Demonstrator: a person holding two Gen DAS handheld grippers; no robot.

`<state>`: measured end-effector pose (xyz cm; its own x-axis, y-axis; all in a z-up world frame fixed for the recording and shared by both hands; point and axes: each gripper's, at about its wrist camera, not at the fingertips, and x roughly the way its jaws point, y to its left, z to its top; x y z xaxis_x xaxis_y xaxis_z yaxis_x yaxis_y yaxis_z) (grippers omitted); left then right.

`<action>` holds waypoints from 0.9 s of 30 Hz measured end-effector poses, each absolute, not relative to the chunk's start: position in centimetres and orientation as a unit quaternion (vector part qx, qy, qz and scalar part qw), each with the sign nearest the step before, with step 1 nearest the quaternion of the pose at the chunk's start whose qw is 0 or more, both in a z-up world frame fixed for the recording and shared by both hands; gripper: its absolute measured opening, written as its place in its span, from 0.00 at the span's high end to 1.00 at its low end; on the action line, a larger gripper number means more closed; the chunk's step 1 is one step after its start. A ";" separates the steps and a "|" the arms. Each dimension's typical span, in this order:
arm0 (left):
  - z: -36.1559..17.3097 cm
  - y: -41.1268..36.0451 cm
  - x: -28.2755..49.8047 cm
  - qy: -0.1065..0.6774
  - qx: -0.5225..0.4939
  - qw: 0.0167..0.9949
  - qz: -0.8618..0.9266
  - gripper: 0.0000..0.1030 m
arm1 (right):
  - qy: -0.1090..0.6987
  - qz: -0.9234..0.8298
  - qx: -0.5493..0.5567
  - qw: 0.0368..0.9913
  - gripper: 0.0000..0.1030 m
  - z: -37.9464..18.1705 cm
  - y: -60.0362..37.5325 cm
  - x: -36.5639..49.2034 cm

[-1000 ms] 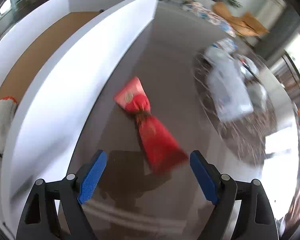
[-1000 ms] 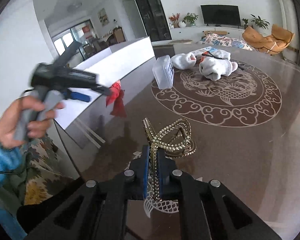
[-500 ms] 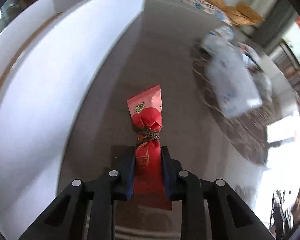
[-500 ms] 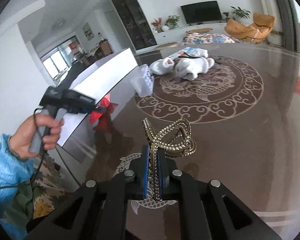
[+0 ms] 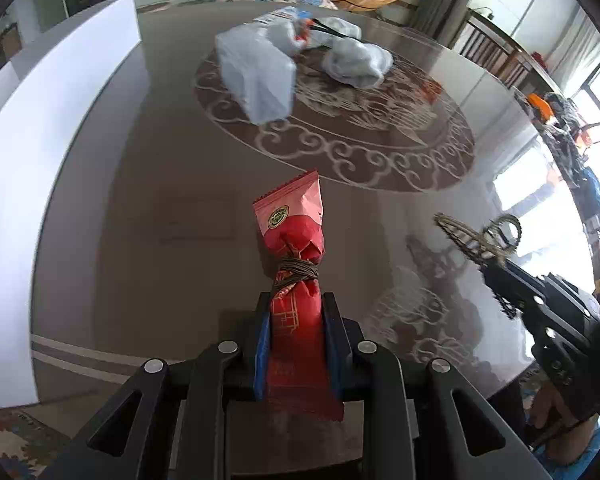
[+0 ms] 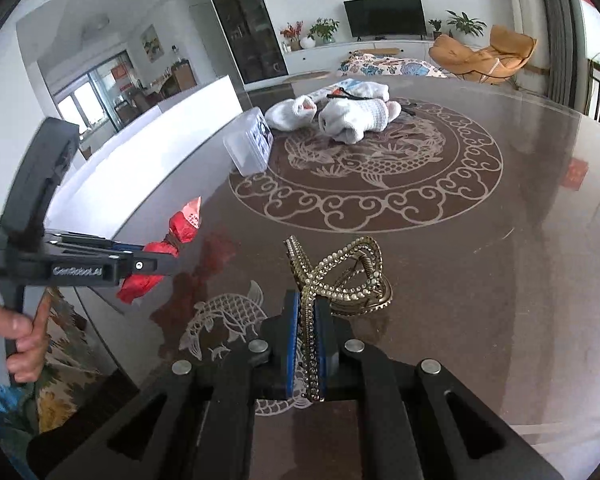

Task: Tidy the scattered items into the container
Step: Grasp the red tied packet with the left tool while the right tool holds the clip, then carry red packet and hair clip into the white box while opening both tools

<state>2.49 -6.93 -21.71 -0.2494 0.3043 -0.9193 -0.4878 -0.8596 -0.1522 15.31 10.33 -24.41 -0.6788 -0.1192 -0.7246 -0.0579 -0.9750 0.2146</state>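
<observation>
My left gripper (image 5: pixel 296 312) is shut on a red snack packet (image 5: pixel 294 248) tied round the middle with brown cord, held lifted over the brown table. The same packet (image 6: pixel 172 240) shows in the right wrist view, sticking out of the left gripper (image 6: pixel 168 258) at the left. My right gripper (image 6: pixel 309 312) is shut on a gold rhinestone hair claw (image 6: pixel 340 276), which appears at the right edge as the hair claw (image 5: pixel 480 236) in the left wrist view. The white box container (image 5: pixel 40 120) runs along the table's left side.
A clear plastic case (image 6: pixel 250 146) and white gloves (image 6: pixel 356 118) lie on the far part of the dragon-patterned table (image 6: pixel 480 260). A person's hand (image 6: pixel 8 332) holds the left gripper's handle. Orange chairs (image 6: pixel 488 54) stand beyond the table.
The left gripper closed on the red packet, lifted it and swung right, away from the white box. The right gripper kept holding the hair claw.
</observation>
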 end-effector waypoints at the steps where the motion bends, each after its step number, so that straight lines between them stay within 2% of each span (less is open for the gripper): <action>1: -21.8 -6.7 2.9 0.084 -0.558 0.254 0.785 0.78 | -0.108 -0.909 0.402 0.016 0.92 -24.5 10.3 15.3; 9: -22.1 -5.9 4.9 0.095 -0.550 0.256 0.789 0.78 | -0.112 -0.904 0.413 0.006 0.92 -25.2 10.5 15.3; 27: -22.1 -6.8 6.9 0.113 -0.516 0.221 0.820 0.78 | -0.132 -0.911 0.391 0.015 0.92 -22.4 8.4 16.0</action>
<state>6.93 -6.80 -22.08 -0.3702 0.2465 -0.8957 -0.4788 -0.8769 -0.0434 16.01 8.39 -22.41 -0.6940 -0.1299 -0.7081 -0.0771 -0.9645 0.2525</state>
